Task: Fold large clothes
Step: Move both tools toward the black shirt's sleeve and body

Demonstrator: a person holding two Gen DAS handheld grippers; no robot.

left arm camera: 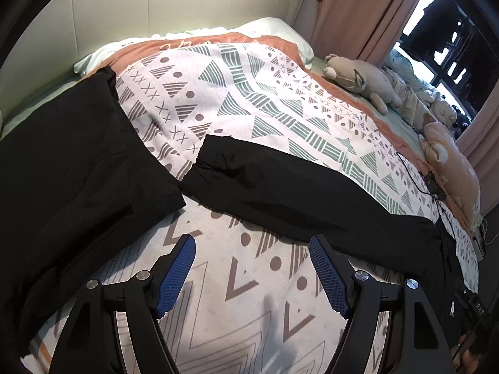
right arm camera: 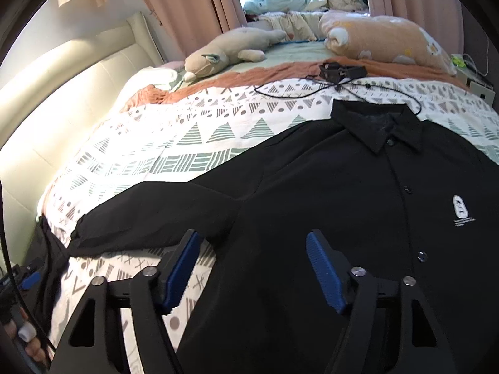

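A large black button-up shirt lies face up on a patterned bedspread, collar at the far end, a small white logo on its chest. One long sleeve stretches out to the left. My right gripper hovers open over the shirt's side edge, holding nothing. In the left wrist view the sleeve crosses the bedspread with its cuff near another black garment at the left. My left gripper hangs open above bare bedspread, just short of the sleeve.
Two plush toys lie by the pink curtains. A black device with a cable rests beyond the collar. A padded cream headboard and pillow bound the bed's end. A hand shows at the lower left edge.
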